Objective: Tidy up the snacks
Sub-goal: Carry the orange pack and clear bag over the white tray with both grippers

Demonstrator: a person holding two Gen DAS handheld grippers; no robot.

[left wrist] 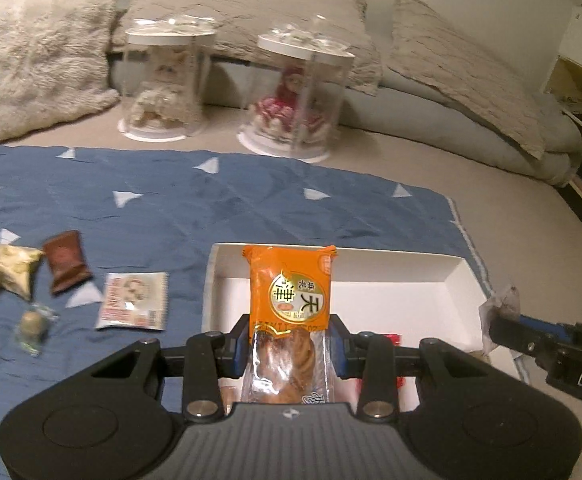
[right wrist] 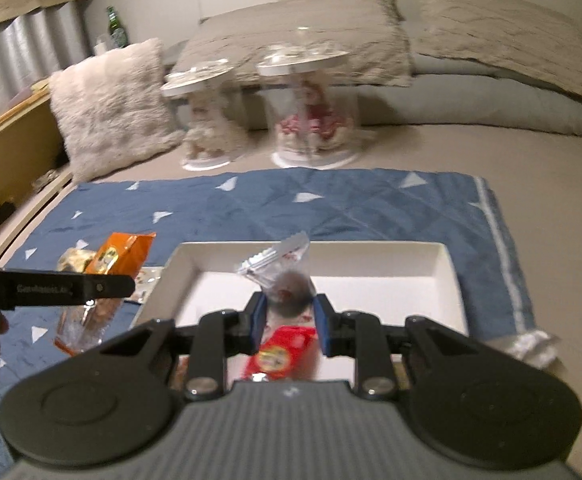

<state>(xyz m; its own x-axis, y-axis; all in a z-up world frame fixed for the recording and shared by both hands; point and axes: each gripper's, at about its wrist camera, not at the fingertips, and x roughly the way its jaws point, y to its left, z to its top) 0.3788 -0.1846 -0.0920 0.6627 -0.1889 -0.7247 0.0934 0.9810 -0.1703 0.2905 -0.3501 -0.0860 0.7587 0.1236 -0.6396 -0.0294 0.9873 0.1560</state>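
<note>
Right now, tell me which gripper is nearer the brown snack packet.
Left. The left gripper, holding the orange packet, is just right of the brown packet; the right gripper is farther right, past the white box.

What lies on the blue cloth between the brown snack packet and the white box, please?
In the left wrist view, a flat white-and-red sachet lies between the brown packet and the white box.

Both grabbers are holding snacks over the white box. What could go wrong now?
The left gripper pinches the tall orange packet low down, so its top may flop or slip. The right gripper holds a small clear-wrapped snack by thin plastic, which could slide out. Both hang close together over the white box, so they might bump each other.
</note>
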